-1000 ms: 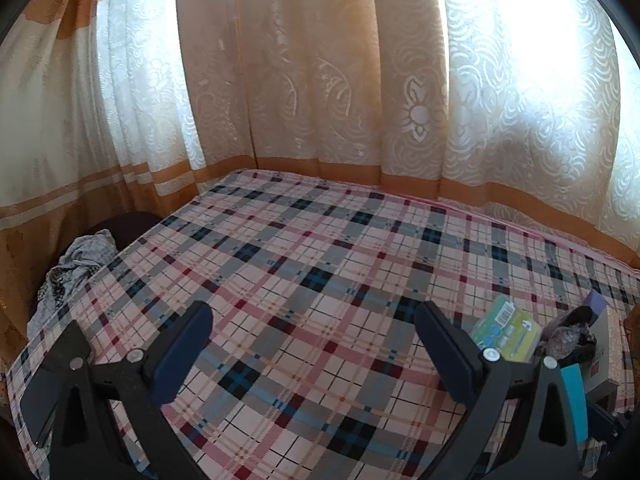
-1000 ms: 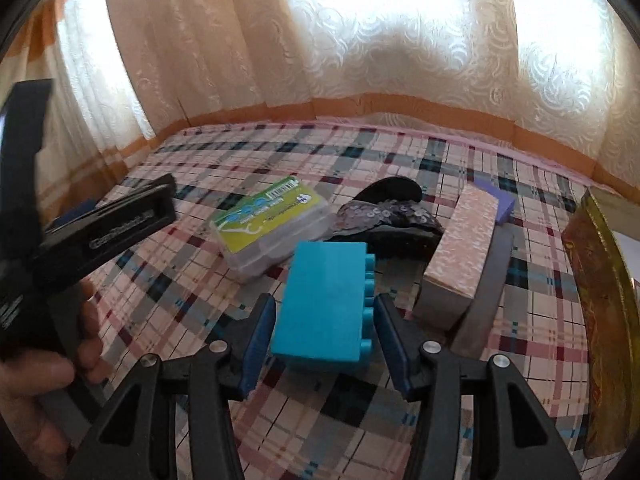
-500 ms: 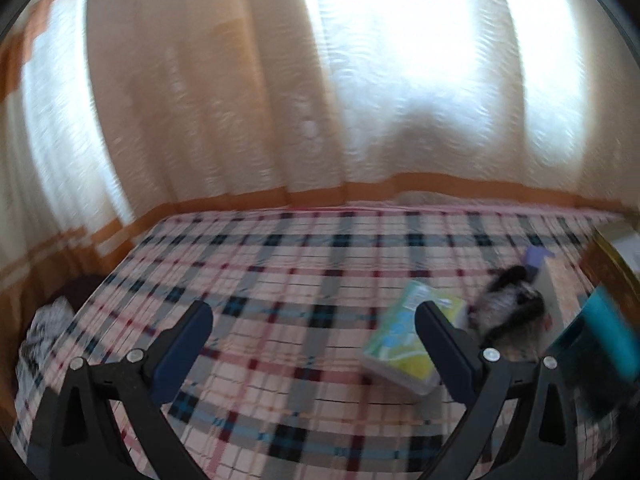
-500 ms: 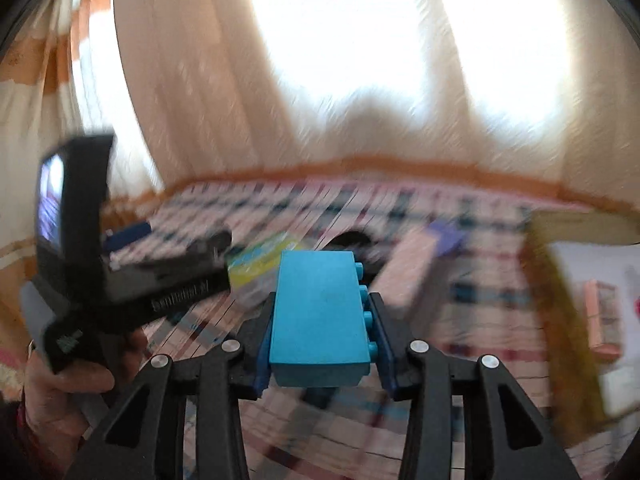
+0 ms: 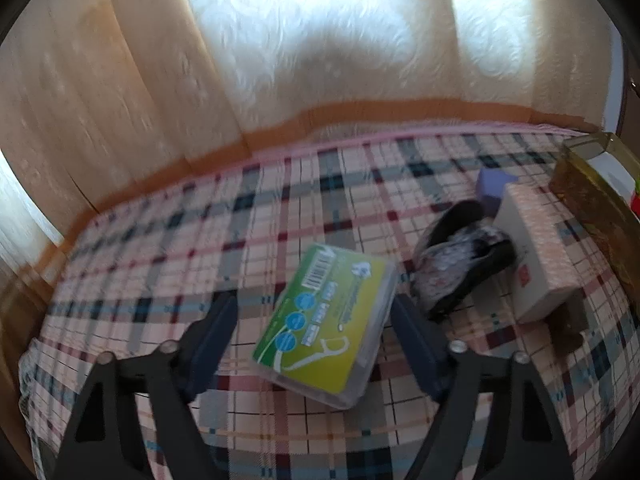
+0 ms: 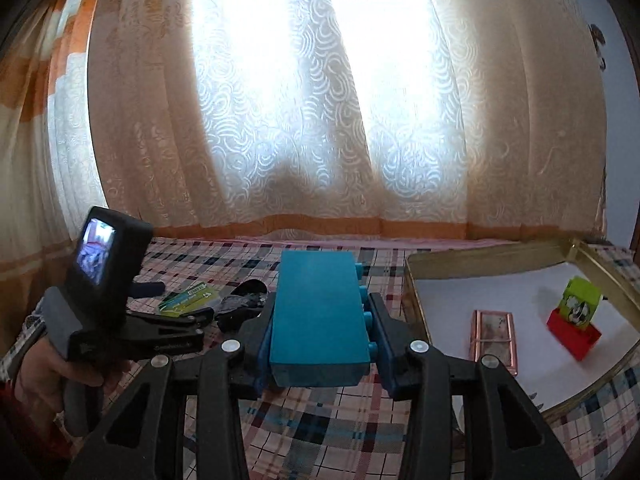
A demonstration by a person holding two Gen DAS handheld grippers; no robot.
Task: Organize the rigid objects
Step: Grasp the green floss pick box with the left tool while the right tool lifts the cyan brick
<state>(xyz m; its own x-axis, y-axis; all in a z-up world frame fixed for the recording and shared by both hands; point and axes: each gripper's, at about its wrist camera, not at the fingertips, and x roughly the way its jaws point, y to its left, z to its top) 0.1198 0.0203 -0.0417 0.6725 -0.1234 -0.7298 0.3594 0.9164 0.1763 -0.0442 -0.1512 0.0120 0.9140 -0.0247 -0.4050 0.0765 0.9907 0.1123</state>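
I have the right gripper [image 6: 320, 344] clamped on the blue block [image 6: 318, 320], held above the bed, tray [image 6: 496, 250] at 3 o'clock. Two items already sit in the tray. The left gripper [image 5: 312, 336] jaws are closing around the floss box [image 5: 326, 320], pads not yet touching. Slipper [image 5: 460, 256] and pink box [image 5: 536, 256] remain at 2 o'clock.

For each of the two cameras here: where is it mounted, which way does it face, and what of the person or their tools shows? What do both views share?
Left wrist: on the left tool, angled down at the plaid bedspread; its closing fingers flank a floss pick box, not touching.
Right wrist: on the right tool, facing the curtain, gripping a blue block beside a gold-rimmed tray; the left hand shows.
Shared: box, bedspread, curtain, tray.
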